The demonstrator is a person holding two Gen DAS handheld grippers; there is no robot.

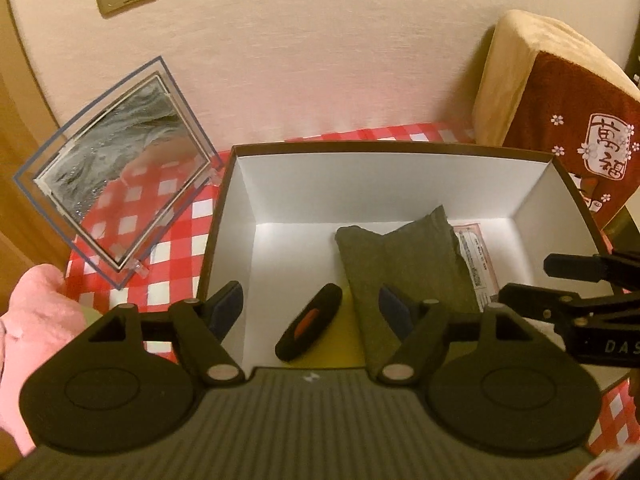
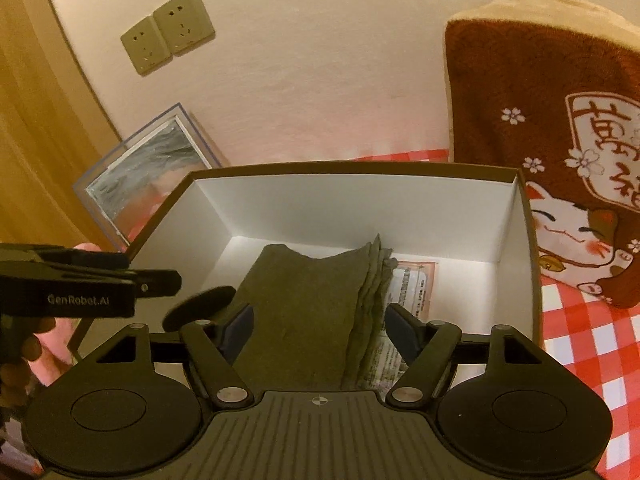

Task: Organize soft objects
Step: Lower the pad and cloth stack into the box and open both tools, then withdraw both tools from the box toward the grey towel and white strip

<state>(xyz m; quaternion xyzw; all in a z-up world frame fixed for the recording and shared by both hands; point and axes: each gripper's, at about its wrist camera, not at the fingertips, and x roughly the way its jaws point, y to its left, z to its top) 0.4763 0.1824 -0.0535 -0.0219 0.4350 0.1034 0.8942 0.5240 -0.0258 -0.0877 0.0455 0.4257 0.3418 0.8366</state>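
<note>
A brown-rimmed box (image 1: 224,216) with white inner walls is sitting on a red-and-white checked cloth (image 1: 176,240), and everything else is lying relative to it. A folded grey-green cloth (image 2: 312,304) is resting on the box floor, its long axis running from the near wall toward the far wall, its layered fold edges facing the box's right side. It is partly covering a printed paper sheet (image 2: 416,284). Left of it in the box, a black object with an orange stripe (image 1: 310,326) is lying slanted. The left gripper (image 1: 312,308) is hovering over the box, its jaws spread wide and gripping nothing. The right gripper (image 2: 320,328) is straddling the grey-green cloth with wide jaws, pads not pressing it.
</note>
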